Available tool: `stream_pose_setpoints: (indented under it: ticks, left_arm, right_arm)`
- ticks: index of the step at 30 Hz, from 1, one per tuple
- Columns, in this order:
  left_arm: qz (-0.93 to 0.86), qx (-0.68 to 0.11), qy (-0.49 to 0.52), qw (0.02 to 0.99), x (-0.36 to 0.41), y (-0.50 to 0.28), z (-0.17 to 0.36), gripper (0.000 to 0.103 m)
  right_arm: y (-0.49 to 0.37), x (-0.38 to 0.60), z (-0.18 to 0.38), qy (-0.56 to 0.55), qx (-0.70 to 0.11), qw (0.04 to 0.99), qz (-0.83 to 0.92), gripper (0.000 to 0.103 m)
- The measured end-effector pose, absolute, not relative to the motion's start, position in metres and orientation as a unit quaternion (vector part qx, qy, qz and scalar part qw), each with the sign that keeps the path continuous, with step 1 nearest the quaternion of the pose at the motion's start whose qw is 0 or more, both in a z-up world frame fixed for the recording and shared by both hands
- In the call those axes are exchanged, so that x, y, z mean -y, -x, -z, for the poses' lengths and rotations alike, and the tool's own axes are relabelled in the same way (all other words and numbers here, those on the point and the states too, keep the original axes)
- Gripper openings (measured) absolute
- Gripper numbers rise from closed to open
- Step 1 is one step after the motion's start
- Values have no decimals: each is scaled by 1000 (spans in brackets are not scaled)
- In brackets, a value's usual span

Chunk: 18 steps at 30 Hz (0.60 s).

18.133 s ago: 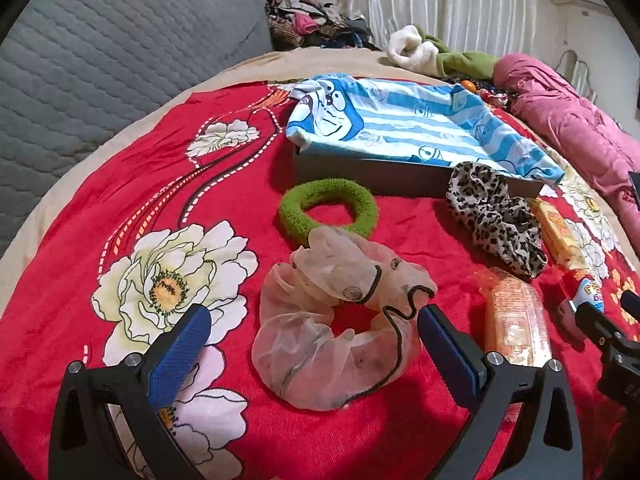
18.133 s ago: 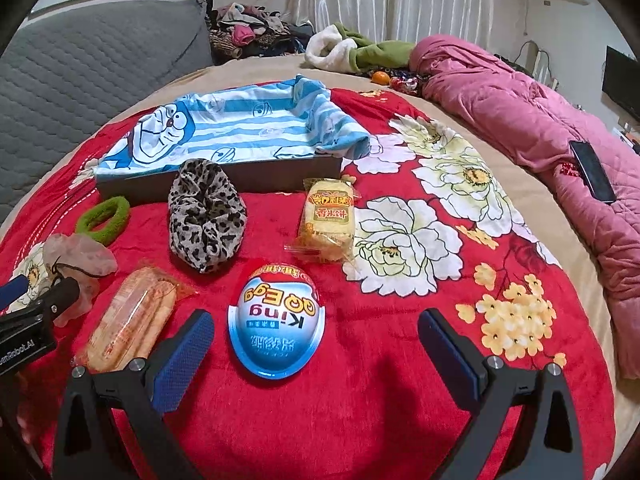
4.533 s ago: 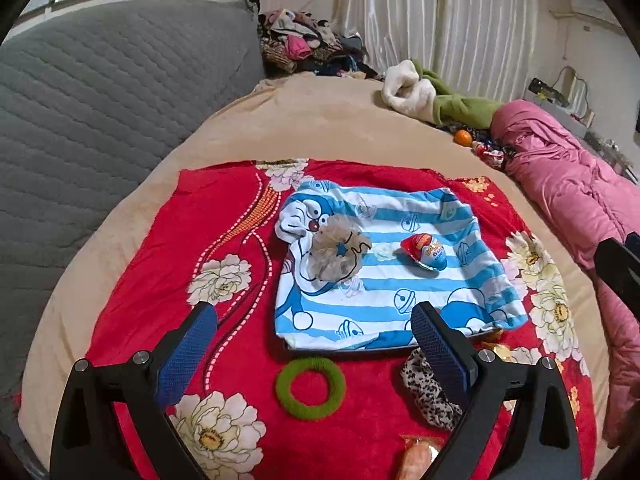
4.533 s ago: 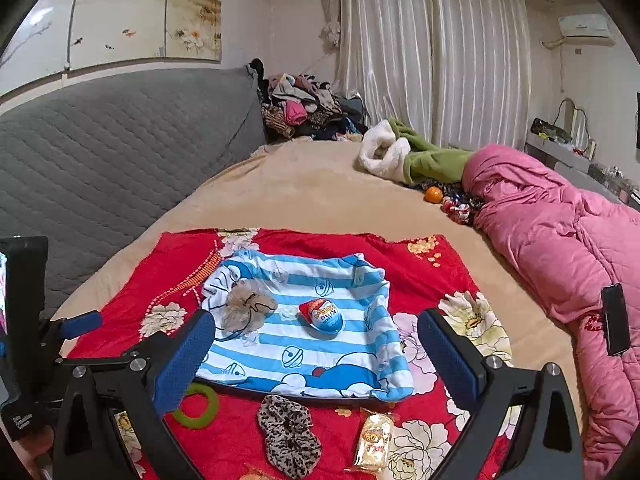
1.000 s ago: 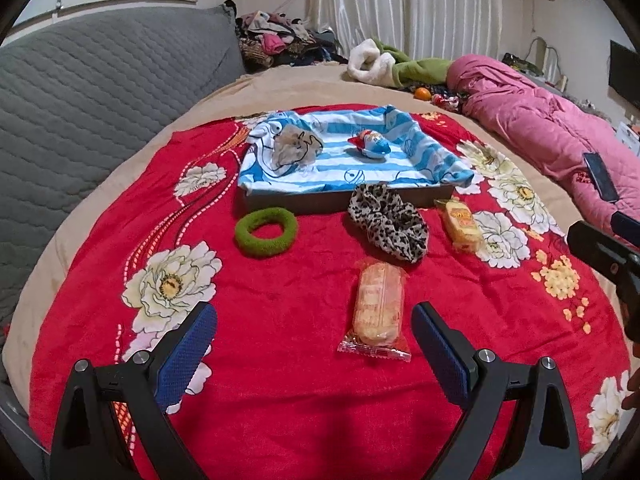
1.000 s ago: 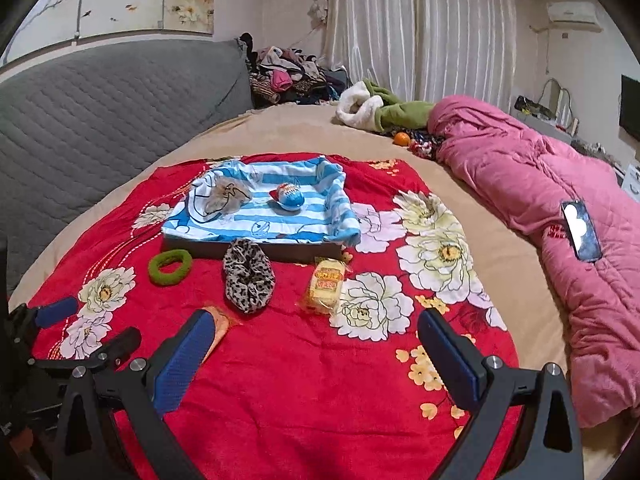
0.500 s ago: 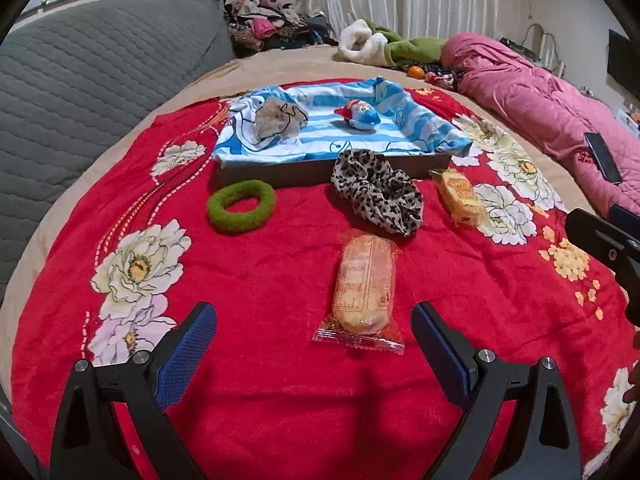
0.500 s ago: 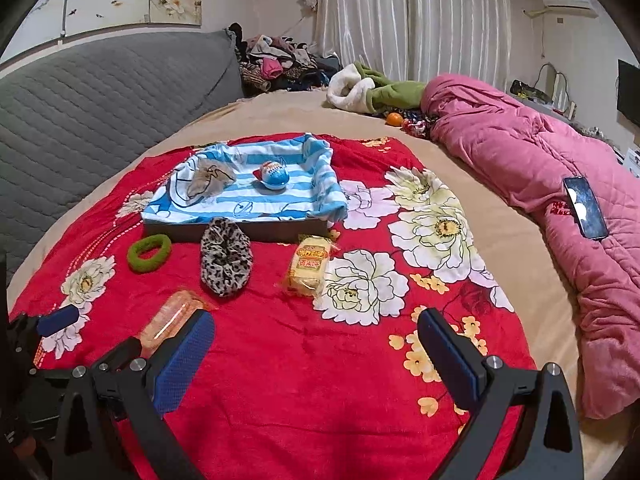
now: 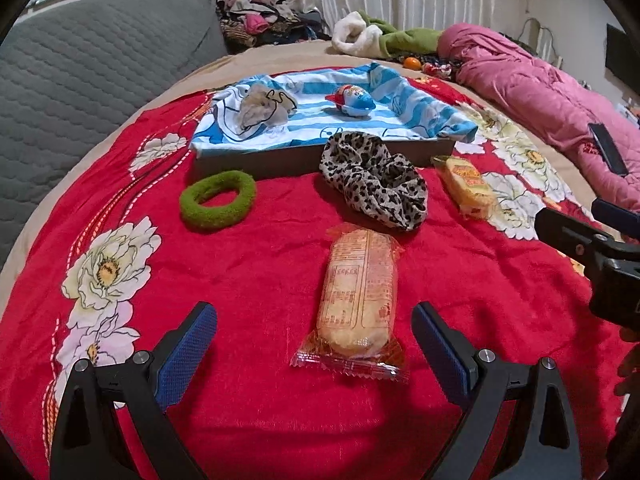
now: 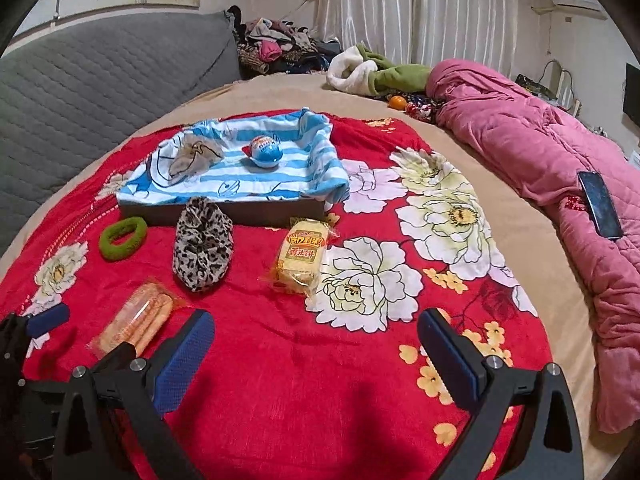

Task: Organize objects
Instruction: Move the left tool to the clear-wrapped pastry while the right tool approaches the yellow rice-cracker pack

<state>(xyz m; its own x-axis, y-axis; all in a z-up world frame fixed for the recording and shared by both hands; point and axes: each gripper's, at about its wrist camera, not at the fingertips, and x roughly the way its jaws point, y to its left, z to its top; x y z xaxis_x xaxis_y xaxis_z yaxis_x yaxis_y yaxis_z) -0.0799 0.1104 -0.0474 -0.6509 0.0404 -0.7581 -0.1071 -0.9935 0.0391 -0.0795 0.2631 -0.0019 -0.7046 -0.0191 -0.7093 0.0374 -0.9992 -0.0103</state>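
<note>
— Two things already lie in the shallow dark tray lined with a blue-and-white striped cartoon cloth [image 9: 416,120]: a crumpled sheer beige scrunchie [image 9: 262,108] at its left and a red, white and blue egg-shaped toy capsule [image 9: 352,99] near its middle, both in the upper centre of the left wrist frame.

— And what is outside the tray?

— On the red flowered blanket [image 9: 248,280], a fuzzy green ring scrunchie [image 9: 217,200] sits left of centre, just before the tray's front wall. A leopard-print fabric scrunchie [image 9: 374,178] lies against that wall, right of centre. A yellow wrapped snack cake [image 9: 466,186] is further right. A long clear-wrapped orange pastry [image 9: 358,296] lies low in the middle.

— Where are the tools?

— The left gripper [image 9: 314,350] hangs with its fingers wide apart, the pastry's near end between them, untouched. The right gripper [image 10: 316,350] is likewise spread, over bare blanket at the bottom of its frame, the yellow cake ahead.

— Anything else?

— A dark phone [image 10: 600,204] rests on a pink quilt [image 10: 540,140] at the right.
</note>
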Motion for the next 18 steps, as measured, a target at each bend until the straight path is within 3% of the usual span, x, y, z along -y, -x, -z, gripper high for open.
stream_pose_setpoints:
  ticks: [18]
  left_arm:
    - [-905, -30, 422, 36, -109, 95, 59, 98]
  right_arm:
    - [100, -263, 28, -405, -9, 14, 914, 102]
